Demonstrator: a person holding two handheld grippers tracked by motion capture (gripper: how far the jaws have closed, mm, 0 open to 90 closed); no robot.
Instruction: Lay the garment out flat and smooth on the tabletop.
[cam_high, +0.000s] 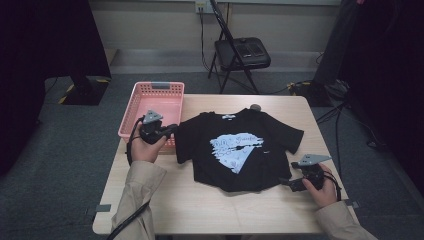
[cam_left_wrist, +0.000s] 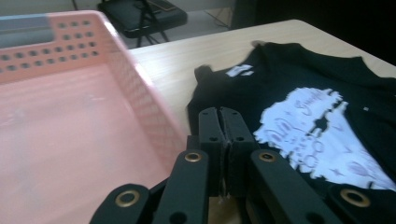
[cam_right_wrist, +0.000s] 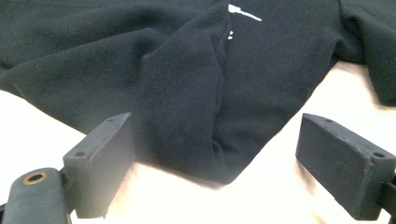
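Left forearm in a tan sleeve comes up from the bottom edge, angled slightly right. Left hand (cam_high: 145, 146) wraps the left gripper (cam_high: 170, 131), which points level toward the right; its jaws are pressed together with nothing between them, as the left gripper view shows. Right forearm enters at the bottom right corner, also tan-sleeved. Right hand (cam_high: 324, 189) grips the right gripper (cam_high: 286, 183) low, pointing left; its jaws stand wide apart, clamping nothing.
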